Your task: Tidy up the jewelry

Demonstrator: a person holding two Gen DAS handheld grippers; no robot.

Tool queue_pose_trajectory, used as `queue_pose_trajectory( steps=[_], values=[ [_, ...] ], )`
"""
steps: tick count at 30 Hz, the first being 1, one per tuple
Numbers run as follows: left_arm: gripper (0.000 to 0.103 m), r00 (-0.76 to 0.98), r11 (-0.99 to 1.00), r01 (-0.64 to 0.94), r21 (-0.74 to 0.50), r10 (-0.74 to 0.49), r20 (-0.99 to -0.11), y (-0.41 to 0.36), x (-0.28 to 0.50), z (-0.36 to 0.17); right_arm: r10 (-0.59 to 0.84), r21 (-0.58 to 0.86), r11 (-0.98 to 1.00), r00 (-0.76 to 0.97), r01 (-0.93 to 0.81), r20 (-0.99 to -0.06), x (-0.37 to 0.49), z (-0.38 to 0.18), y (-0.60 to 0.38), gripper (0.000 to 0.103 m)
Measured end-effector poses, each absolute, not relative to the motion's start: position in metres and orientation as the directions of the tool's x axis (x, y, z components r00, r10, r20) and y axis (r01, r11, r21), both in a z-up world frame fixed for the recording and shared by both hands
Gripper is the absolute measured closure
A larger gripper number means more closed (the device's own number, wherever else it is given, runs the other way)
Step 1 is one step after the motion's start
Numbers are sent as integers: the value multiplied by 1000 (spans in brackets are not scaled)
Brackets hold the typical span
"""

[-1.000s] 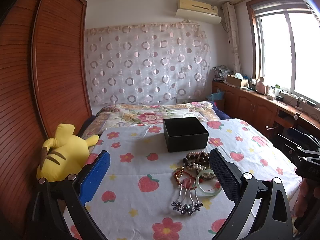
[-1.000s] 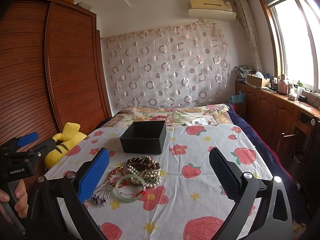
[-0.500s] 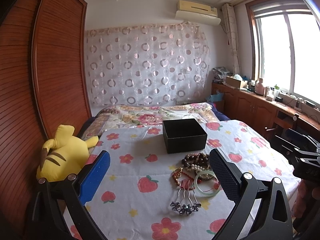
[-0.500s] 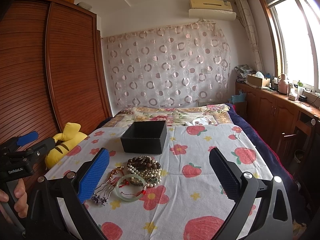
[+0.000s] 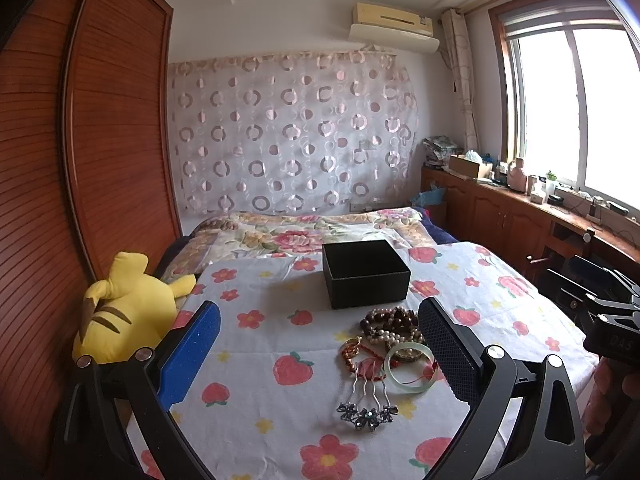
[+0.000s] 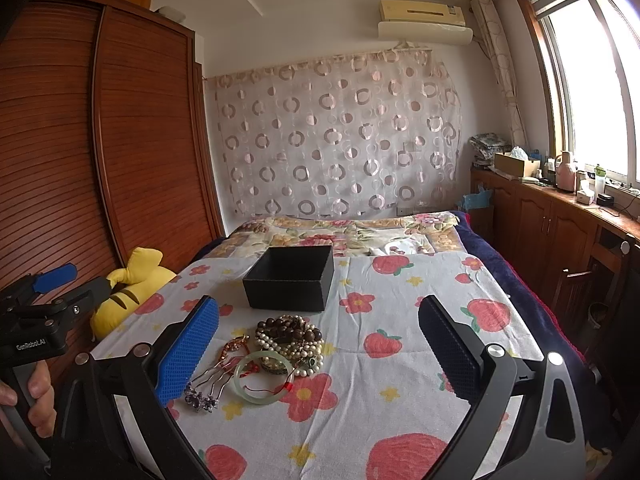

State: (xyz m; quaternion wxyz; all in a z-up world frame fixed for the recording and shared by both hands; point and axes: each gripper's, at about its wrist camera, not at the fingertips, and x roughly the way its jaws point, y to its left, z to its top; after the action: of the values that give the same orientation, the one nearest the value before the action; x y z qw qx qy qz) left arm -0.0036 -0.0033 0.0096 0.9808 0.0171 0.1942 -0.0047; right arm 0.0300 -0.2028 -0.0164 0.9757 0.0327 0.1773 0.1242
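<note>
A: How many things do I have on the bed [image 6: 420, 320]?

B: I count one black box [image 5: 366, 274], open on top, and one heap of jewelry just in front of it. In the heap I see one green bangle [image 5: 409, 367], one silver hairpin [image 5: 367, 402] with dark flowers, and one small orange-red ornament [image 5: 352, 351]. The bead strings [image 5: 394, 326] are tangled, brown ones and pearl ones, so I cannot give their number.

A: And the grippers?

B: Two. My left gripper [image 5: 320, 354] is spread wide and holds nothing; the heap lies between its fingers, nearer the right one. My right gripper [image 6: 320, 354] is also spread wide and holds nothing; the heap sits by its left finger. Both hang above the sheet, touching nothing.

A: How are the edges?

B: The box stands near the middle of the bed, well apart from both sides. One yellow plush [image 5: 128, 308] lies at the left edge, against the wardrobe [image 5: 100, 140]. At the right edge the bed drops toward the cabinets [image 6: 560, 232] under the window.

A: Is there room for moving?

B: Yes. The sheet is bare to the right of the heap, and also to the left between the heap and the plush. Between the box and the beads there is only a narrow gap.
</note>
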Motion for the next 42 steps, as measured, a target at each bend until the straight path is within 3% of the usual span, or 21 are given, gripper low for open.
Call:
queue_pose_trajectory(
  steps=[29, 42],
  values=[
    [7, 924, 999, 16, 33, -2, -382, -4, -7, 13, 255, 106, 967, 907, -232, -335, 27, -9, -197, 2],
    [7, 882, 999, 33, 15, -21, -471, 8, 8, -20, 292, 98, 956, 878, -275, -379, 35, -30, -197, 2]
  ],
)
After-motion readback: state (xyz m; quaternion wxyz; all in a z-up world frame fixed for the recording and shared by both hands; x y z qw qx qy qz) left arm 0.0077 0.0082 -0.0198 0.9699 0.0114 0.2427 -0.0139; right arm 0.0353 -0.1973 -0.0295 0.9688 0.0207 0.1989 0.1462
